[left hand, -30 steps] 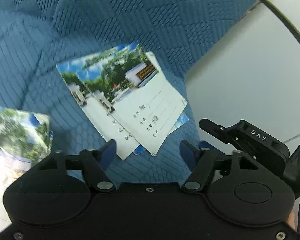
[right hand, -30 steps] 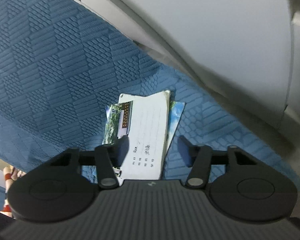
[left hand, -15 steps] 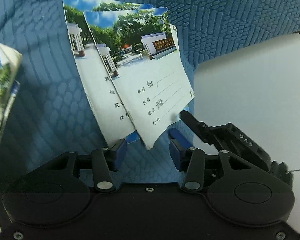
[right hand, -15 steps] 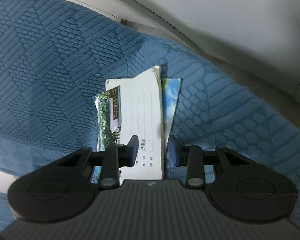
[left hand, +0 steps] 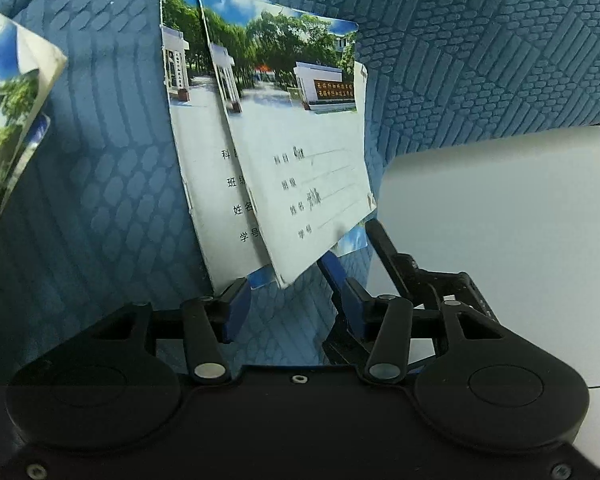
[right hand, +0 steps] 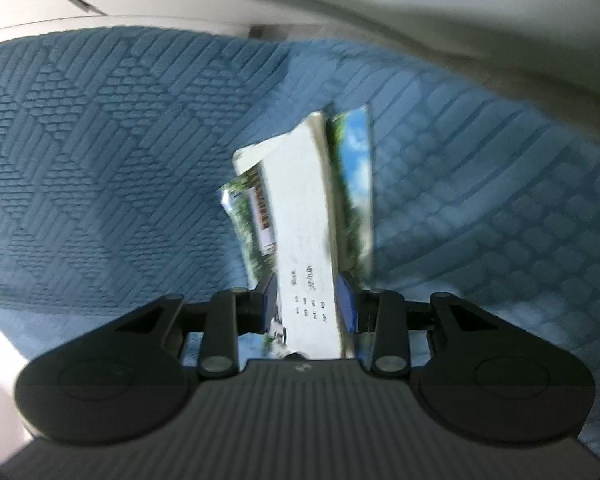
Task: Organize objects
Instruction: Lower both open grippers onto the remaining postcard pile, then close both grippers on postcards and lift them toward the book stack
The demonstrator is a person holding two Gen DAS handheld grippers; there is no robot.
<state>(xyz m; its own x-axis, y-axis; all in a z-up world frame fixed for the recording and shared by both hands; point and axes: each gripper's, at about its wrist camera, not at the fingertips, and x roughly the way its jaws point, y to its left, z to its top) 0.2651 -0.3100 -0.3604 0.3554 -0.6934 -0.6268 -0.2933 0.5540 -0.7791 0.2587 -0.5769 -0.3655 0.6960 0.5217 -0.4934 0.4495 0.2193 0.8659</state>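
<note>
A stack of notebooks with photo covers and white lower halves lies fanned out on blue quilted cloth. My left gripper is at the stack's lower corner. That corner pokes between the blue pads, and cloth shows in the gap. In the left wrist view, one black finger of the right gripper reaches under the stack's lower right edge. In the blurred right wrist view the same notebooks appear edge-on. The right gripper is shut on them, one blue pad on each side.
Another notebook with the same photo cover lies at the left edge. A white flat surface borders the cloth on the right. Pale walls or furniture rise behind the cloth.
Both grippers came down onto the stack and rolled, so the notebooks now look upright and larger. Both pairs of jaws narrowed. The right pads now sit against the stack.
</note>
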